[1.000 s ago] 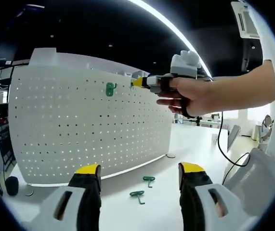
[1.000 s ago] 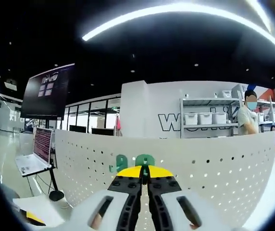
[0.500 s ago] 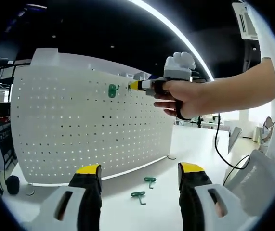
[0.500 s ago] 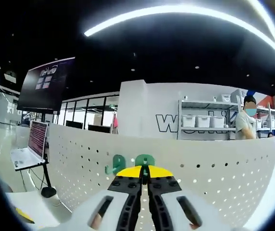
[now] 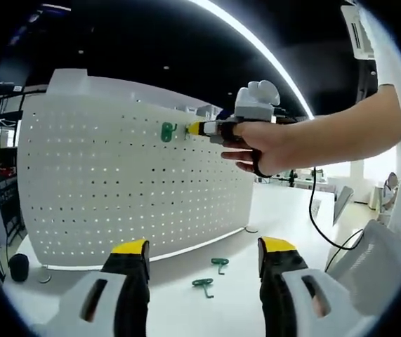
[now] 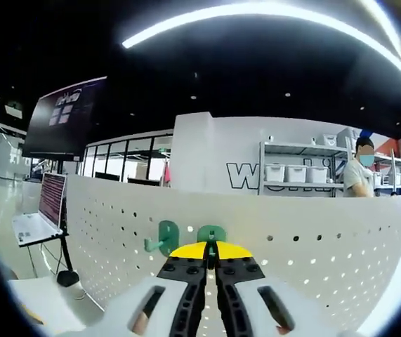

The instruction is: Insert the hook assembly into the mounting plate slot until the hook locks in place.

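Left gripper view is dominated by a white perforated mounting plate (image 5: 130, 182), standing upright on a white worktop (image 5: 284, 210) and curving across most of the frame. Against its upper part, the right claw (image 5: 194, 128) is held by a person's hand (image 5: 270, 144), its yellow tips brought close to the plate. A green hook (image 5: 166, 131) is seen already hung on the plate, just beside those tips. Two more green hooks (image 5: 211, 275) are lying loose on the worktop in front of the plate's base, near each other. The left claw (image 5: 201, 254) is seen at the bottom of that view, its jaws spread well apart and nothing held between them; it is kept low, well apart from the plate.

From the right gripper view, the same plate (image 6: 312, 239) is seen close up, with the mounted green hook (image 6: 163, 236) to the left of the right claw (image 6: 211, 250). The jaws of this claw are clenched on a second green hook assembly (image 6: 212, 234), whose rounded head is seen sticking up above the yellow tips, against the plate. Whether it is already seated in a slot cannot be told. A laptop (image 6: 37, 217) is seen on a stand at far left.
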A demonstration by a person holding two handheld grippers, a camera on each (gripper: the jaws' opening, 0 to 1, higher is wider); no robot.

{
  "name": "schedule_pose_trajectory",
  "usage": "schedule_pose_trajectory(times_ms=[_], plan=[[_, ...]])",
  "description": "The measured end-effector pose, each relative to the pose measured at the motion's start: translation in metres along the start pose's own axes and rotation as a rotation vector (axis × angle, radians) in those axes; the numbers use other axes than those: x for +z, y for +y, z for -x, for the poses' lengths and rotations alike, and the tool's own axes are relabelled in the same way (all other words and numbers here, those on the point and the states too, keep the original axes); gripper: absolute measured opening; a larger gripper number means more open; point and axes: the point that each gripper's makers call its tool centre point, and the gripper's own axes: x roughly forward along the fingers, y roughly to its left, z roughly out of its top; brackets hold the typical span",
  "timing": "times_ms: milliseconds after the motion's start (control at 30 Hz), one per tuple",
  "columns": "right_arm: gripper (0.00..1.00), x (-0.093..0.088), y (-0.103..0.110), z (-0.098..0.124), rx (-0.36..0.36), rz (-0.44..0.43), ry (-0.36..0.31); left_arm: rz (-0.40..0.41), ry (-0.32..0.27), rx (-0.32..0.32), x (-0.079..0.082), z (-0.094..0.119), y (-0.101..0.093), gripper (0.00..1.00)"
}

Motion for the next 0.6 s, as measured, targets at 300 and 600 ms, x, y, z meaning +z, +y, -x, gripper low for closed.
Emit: schedule_pose_trajectory(times_ms=[300, 600], plan=[[0.01, -0.0039, -0.0003, -0.0062, -0.012, -0.015, 0.011, 0.025, -0.011, 0.024, 0.0017, 0.0029, 0.006, 0.64], [0.02, -0.0048, -0.0012, -0.009, -0.123, -0.049, 0.022, 0.031, -0.007, 0.025, 0.0001, 0.0032, 0.005, 0.64]])
